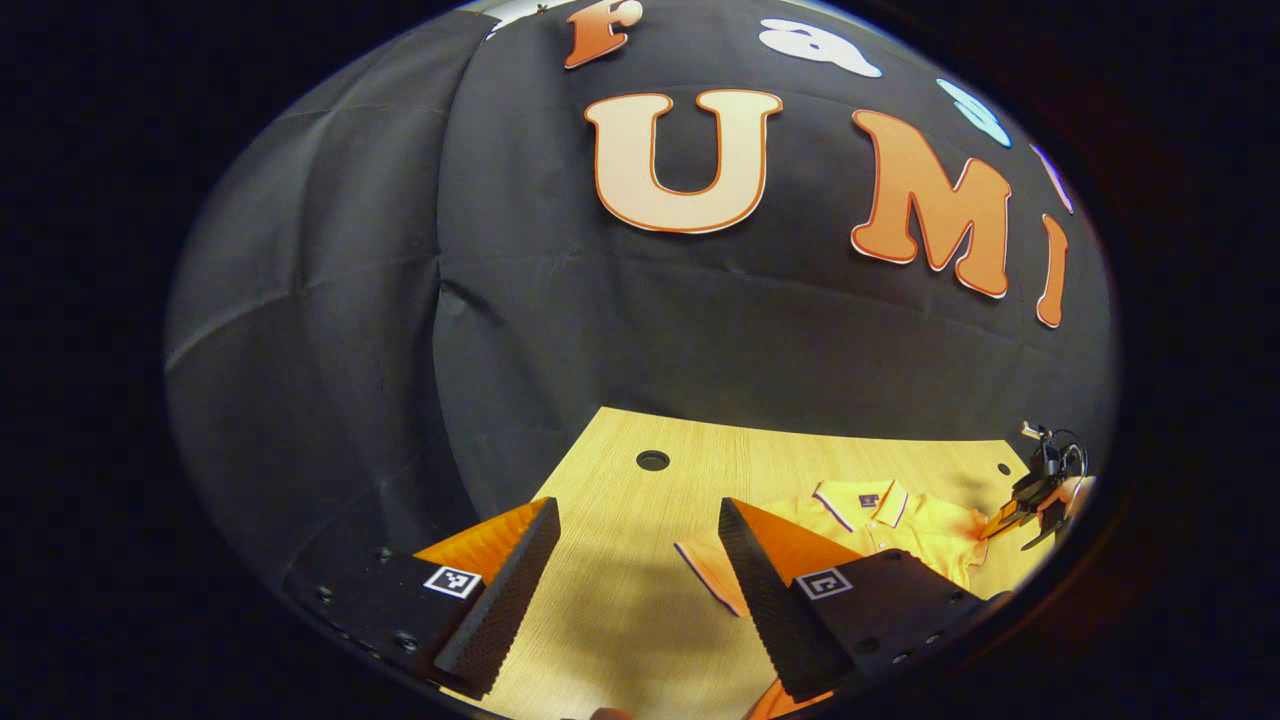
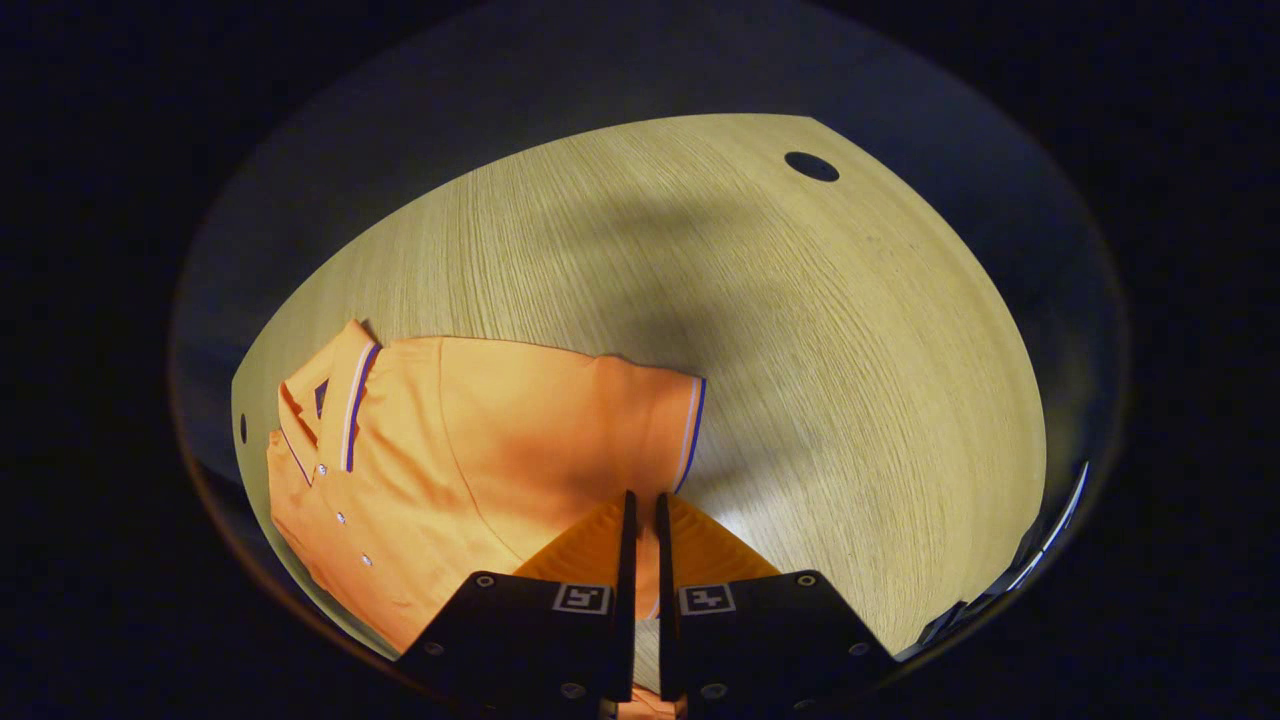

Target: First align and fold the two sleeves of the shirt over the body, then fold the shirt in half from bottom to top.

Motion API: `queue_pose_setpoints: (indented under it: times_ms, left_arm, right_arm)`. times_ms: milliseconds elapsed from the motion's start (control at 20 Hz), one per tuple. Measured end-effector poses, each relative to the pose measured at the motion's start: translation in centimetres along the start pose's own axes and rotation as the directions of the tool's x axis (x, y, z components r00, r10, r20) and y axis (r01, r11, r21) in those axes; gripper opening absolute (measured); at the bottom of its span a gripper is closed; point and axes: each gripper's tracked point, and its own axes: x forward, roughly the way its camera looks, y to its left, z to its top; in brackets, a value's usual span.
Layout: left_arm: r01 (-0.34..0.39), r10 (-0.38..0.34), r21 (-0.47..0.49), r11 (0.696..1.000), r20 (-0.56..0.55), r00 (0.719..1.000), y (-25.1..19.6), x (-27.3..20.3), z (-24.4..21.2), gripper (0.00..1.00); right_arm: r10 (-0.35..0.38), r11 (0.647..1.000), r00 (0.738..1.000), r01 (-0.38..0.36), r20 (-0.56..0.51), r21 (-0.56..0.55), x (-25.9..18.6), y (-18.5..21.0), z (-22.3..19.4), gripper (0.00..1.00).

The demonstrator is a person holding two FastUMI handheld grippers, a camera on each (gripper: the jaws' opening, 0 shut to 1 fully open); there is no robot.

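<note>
My left gripper (image 1: 640,560) has its jaws wide apart, with nothing between them but the bare wooden surface (image 1: 640,620) below. My right gripper (image 2: 642,540) has its jaws almost together, with just a thin gap. Orange cloth lies right at their tips, but I cannot tell if they pinch it.

In the right gripper view, the shirt (image 2: 480,460) lies flat on the surface, just in front of my right jaws. It is bright orange. Its short sleeve (image 2: 650,420) sticks out toward the middle of the surface and has a blue and white stripe along the edge. The collar (image 2: 345,405) has the same stripes. Small white buttons (image 2: 341,518) run down the front.

In the left gripper view, the shirt (image 1: 900,530) lies to the right of my left jaws, and one sleeve edge reaches near the right jaw. Farther off, my right gripper (image 1: 1035,495) sits at the far side of the shirt. A round hole (image 1: 652,460) is in the surface near the black cloth wall (image 1: 400,300).
</note>
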Motion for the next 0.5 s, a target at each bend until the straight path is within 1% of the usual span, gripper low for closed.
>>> queue_pose_setpoints:
  times_ms: [50,200,250,350,400,450,500]
  left_arm:
    - [0.002,-0.002,0.000,1.000,0.001,1.000,0.1,-0.1,0.0,0.98]
    - [0.010,-0.010,-0.004,1.000,0.001,1.000,0.4,0.0,-0.1,0.98]
    - [0.013,-0.013,-0.005,1.000,0.002,1.000,0.4,-0.1,-0.2,0.98]
    - [0.016,-0.016,-0.006,1.000,0.004,1.000,0.6,-0.2,-0.3,0.98]
    - [0.019,-0.019,-0.007,1.000,0.004,1.000,0.8,-0.3,-0.2,0.98]
    - [0.021,-0.021,-0.008,1.000,0.005,1.000,1.0,-0.4,-0.3,0.98]
    - [0.021,-0.021,-0.008,1.000,0.006,1.000,1.1,-0.3,-0.3,0.98]
  right_arm:
    - [0.013,1.000,1.000,-0.013,0.012,-0.003,-0.7,0.4,0.2,0.11]
    - [0.041,0.999,0.998,-0.040,0.047,-0.033,-3.0,1.5,1.0,0.11]
    - [0.043,0.998,0.997,-0.040,0.064,-0.048,-3.7,2.1,1.1,0.11]
    - [0.071,0.995,0.993,-0.064,0.098,-0.078,-5.1,3.8,1.6,0.11]
    - [0.090,0.992,0.990,-0.080,0.109,-0.093,-5.8,4.8,1.7,0.11]
    - [0.108,0.989,0.987,-0.094,0.121,-0.113,-6.6,5.8,1.7,0.14]
    - [0.123,0.985,0.984,-0.104,0.132,-0.140,-7.1,6.9,1.7,0.11]
